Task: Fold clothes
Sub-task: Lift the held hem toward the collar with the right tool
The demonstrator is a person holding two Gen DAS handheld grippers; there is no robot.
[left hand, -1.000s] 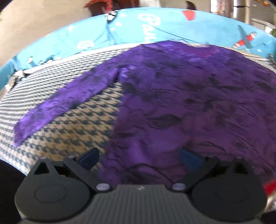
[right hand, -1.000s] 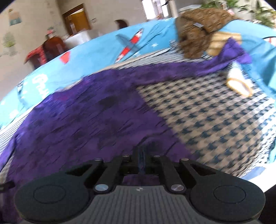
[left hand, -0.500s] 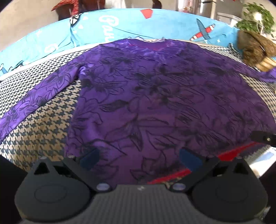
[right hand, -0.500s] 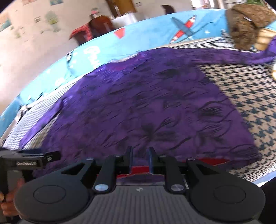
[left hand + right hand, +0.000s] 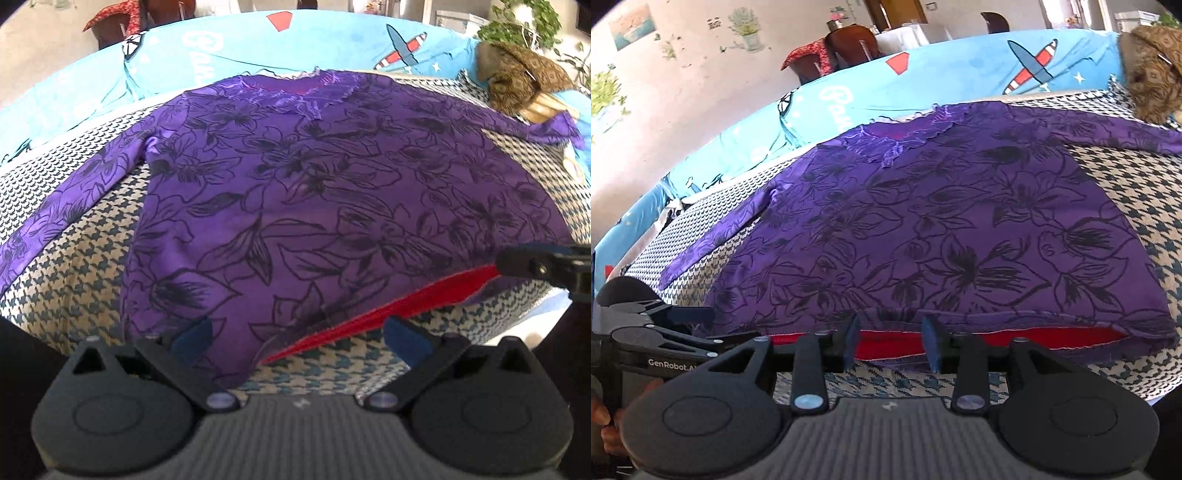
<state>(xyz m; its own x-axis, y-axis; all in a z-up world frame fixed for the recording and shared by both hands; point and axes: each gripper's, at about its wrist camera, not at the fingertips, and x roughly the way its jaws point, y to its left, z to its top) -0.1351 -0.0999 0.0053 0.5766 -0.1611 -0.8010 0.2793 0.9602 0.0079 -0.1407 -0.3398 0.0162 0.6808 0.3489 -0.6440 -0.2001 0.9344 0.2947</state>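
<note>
A purple long-sleeved top with black flower print (image 5: 314, 206) lies flat, front up, on a houndstooth cover (image 5: 77, 266), sleeves spread to both sides. Its near hem gapes and shows red lining (image 5: 373, 314). My left gripper (image 5: 299, 338) is open and empty just before the hem's left part. My right gripper (image 5: 892, 341) is open and empty at the hem's middle; the top (image 5: 953, 229) fills that view, with the red lining (image 5: 1045, 338) to its right. The right gripper's finger shows in the left wrist view (image 5: 532, 262), and the left gripper shows in the right wrist view (image 5: 683, 315).
A blue printed sheet (image 5: 258, 48) lies behind the houndstooth cover. A brown patterned bundle (image 5: 517, 77) sits at the far right by the right sleeve end. A chair with red cloth (image 5: 827, 55) stands beyond. The cover's near edge (image 5: 1126, 373) drops off below the hem.
Both grippers have pulled back to the near hem. The right gripper, shut a second ago, has opened. The top now lies spread flat with the hem gaping.
</note>
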